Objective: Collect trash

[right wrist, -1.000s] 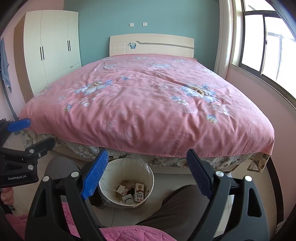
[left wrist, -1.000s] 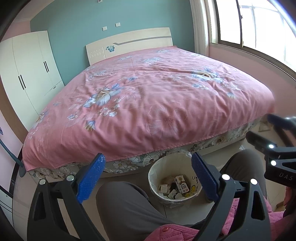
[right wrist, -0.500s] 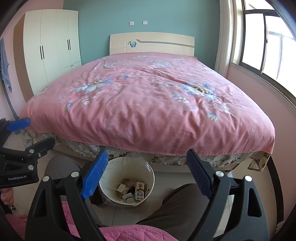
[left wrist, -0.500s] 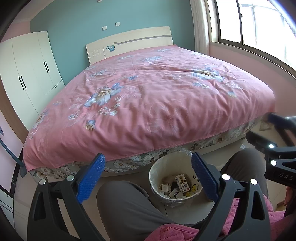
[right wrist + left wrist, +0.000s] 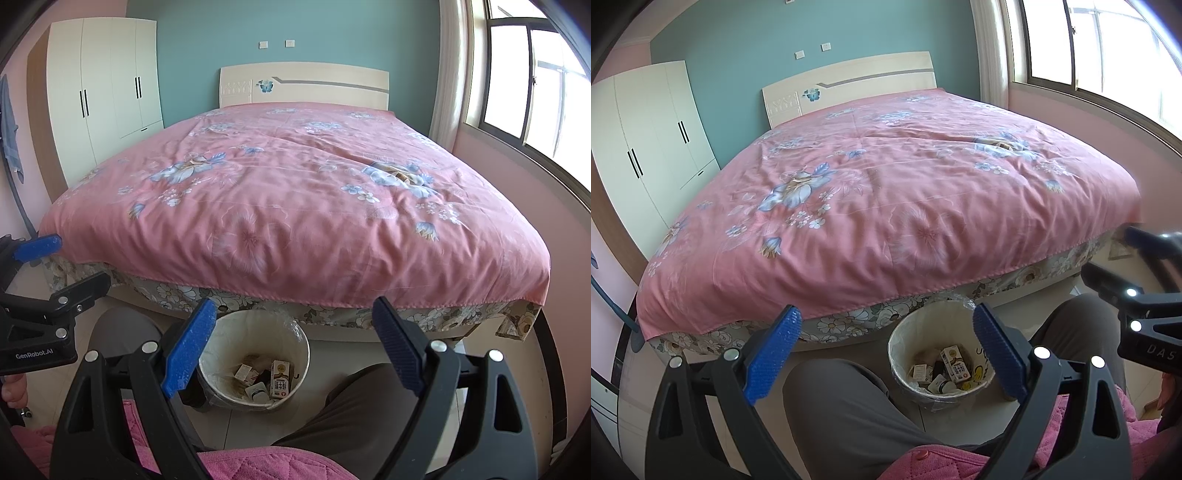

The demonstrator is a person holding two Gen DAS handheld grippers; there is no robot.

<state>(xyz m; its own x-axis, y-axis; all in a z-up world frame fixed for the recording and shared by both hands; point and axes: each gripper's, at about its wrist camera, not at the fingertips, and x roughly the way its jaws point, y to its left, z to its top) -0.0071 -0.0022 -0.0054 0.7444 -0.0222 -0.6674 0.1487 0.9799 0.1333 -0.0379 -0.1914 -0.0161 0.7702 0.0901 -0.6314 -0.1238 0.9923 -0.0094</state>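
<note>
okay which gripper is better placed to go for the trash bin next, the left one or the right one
Roughly even, slightly the right. Both the left gripper and the right gripper are open and empty above the trash bin. The bin lies nearer the middle of the right wrist view.

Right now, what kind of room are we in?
A bedroom, most likely: there is a big bed with a pink flowery cover, a white wardrobe and a small trash bin on the floor.

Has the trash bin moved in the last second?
No. The trash bin sits at the same spot below the bed's floral skirt in the right wrist view; only the camera drifted slightly.
</note>
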